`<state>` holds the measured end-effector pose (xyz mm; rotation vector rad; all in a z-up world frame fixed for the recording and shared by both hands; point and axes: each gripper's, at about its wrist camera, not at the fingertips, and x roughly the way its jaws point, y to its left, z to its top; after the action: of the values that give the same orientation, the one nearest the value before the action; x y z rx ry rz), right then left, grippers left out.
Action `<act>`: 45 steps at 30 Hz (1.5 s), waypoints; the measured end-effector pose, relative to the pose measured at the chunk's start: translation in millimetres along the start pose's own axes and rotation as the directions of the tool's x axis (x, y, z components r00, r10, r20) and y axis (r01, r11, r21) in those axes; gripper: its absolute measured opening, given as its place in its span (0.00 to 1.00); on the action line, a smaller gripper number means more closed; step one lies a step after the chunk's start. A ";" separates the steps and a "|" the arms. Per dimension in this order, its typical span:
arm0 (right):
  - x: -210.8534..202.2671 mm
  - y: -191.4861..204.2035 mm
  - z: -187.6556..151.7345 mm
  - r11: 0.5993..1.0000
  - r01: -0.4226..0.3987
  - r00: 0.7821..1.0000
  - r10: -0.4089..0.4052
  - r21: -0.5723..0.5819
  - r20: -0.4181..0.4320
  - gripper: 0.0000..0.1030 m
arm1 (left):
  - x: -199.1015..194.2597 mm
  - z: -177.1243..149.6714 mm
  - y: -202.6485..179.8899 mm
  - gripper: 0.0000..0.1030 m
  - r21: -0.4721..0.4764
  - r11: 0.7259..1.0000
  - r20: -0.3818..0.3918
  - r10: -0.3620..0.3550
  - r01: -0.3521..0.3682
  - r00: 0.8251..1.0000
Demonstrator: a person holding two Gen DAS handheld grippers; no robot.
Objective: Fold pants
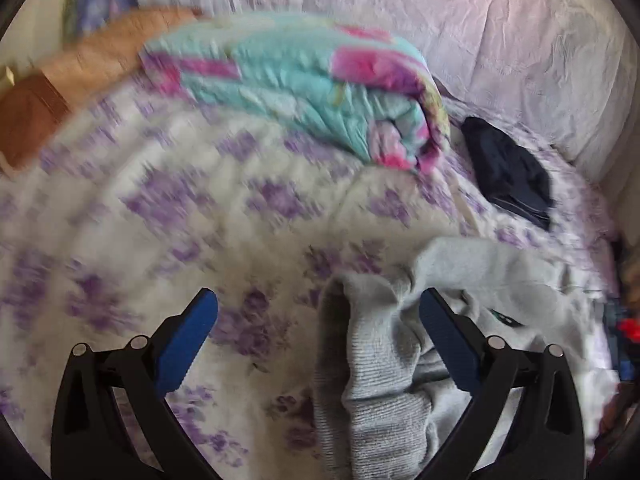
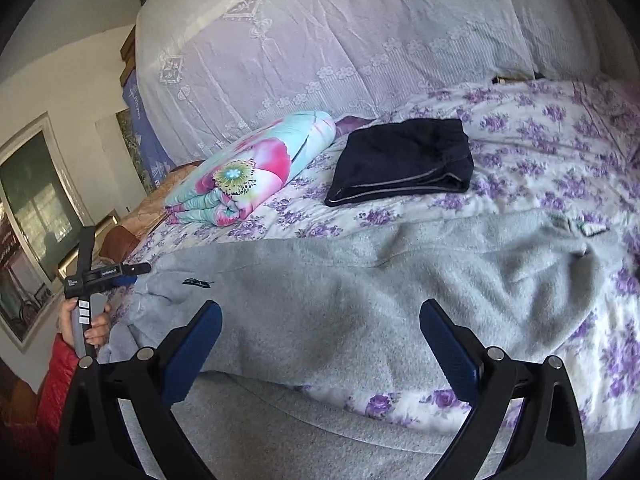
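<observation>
Grey pants (image 2: 360, 292), fleecy knit, ribbed at the cuff, are lying spread and rumpled across the floral bedsheet (image 2: 540, 152), white with purple flowers.

Left to right in my right wrist view: my left hand (image 2: 86, 324), red sleeve, is gripping the left gripper (image 2: 120, 276) by its handle at the far left edge of the pants. The rolled quilt (image 2: 248, 176), turquoise with pink flower print, is sitting beyond the pants. Folded dark garment (image 2: 404, 160), navy with a pale trim line, is lying flat just right of the quilt, apart from the pants. Lace-patterned white cover (image 2: 320, 40) is draping behind it all.

Right gripper (image 2: 320, 344) is hovering over the middle of the pants, blue-padded fingers spread wide, nothing between them.

Left wrist view is motion-blurred. My left gripper's fingers (image 1: 188, 336) are standing wide apart; a bunched fold of the pants with ribbed cuff is lying between them, closer to the right finger, not clamped.
</observation>
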<state>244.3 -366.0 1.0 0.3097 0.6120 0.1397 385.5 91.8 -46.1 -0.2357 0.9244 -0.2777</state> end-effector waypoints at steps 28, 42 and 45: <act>182.3 19.3 79.3 0.746 -0.260 0.867 -0.099 -0.613 -0.489 0.72 | 27.2 -9.4 -7.5 0.40 -0.031 0.989 -0.072 -0.149 0.147 0.986; 143.2 28.2 62.7 0.774 -0.213 0.913 -0.059 -0.596 -0.403 0.07 | 14.3 -6.9 -12.2 0.25 0.000 0.984 -0.009 -0.181 0.181 0.984; 115.1 37.2 71.7 0.793 -0.186 0.924 -0.059 -0.580 -0.377 0.07 | 7.8 -6.7 -12.7 0.23 -0.008 0.980 0.008 -0.197 0.197 0.980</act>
<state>378.1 -323.0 6.2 -0.3411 0.9047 0.4631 382.8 76.7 -51.8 -0.3369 0.8967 -0.4560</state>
